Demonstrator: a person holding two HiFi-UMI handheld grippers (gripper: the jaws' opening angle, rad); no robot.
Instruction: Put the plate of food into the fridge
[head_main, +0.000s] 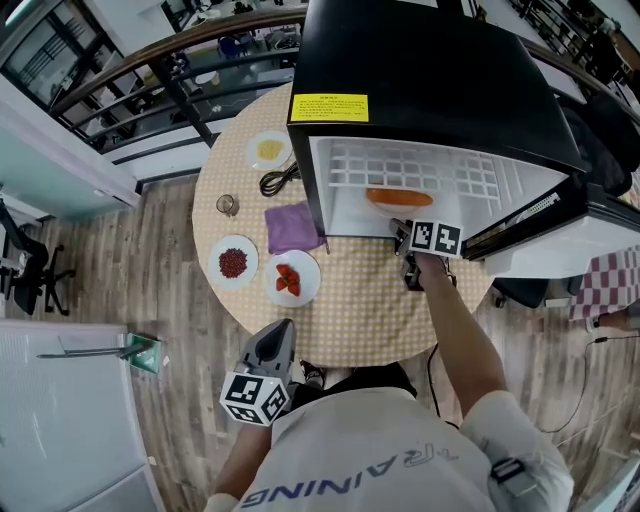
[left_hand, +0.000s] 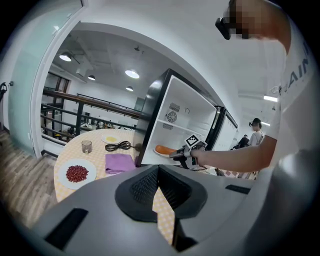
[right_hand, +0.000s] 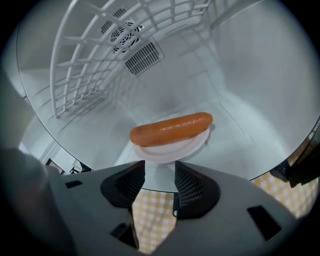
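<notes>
A white plate (right_hand: 167, 146) carrying an orange sausage (right_hand: 172, 127) rests on the glass shelf (right_hand: 240, 145) inside the open black fridge (head_main: 430, 90). In the head view the sausage (head_main: 400, 197) shows on that shelf. My right gripper (right_hand: 159, 175) is just outside the shelf's front edge, over the checked tablecloth. It is open, with nothing between its fingers and a small gap to the plate's rim. From above, the right gripper (head_main: 402, 240) sits at the fridge's mouth. My left gripper (head_main: 277, 338) hangs near my body at the table's near edge, shut and empty.
On the round table (head_main: 360, 310), left of the fridge, lie a purple cloth (head_main: 292, 226), a plate of red beans (head_main: 233, 263), a plate of red fruit (head_main: 292, 278), a plate of yellow food (head_main: 269, 150), a black cable (head_main: 280, 180) and a small glass (head_main: 228, 205). The fridge door (head_main: 560, 215) stands open at right.
</notes>
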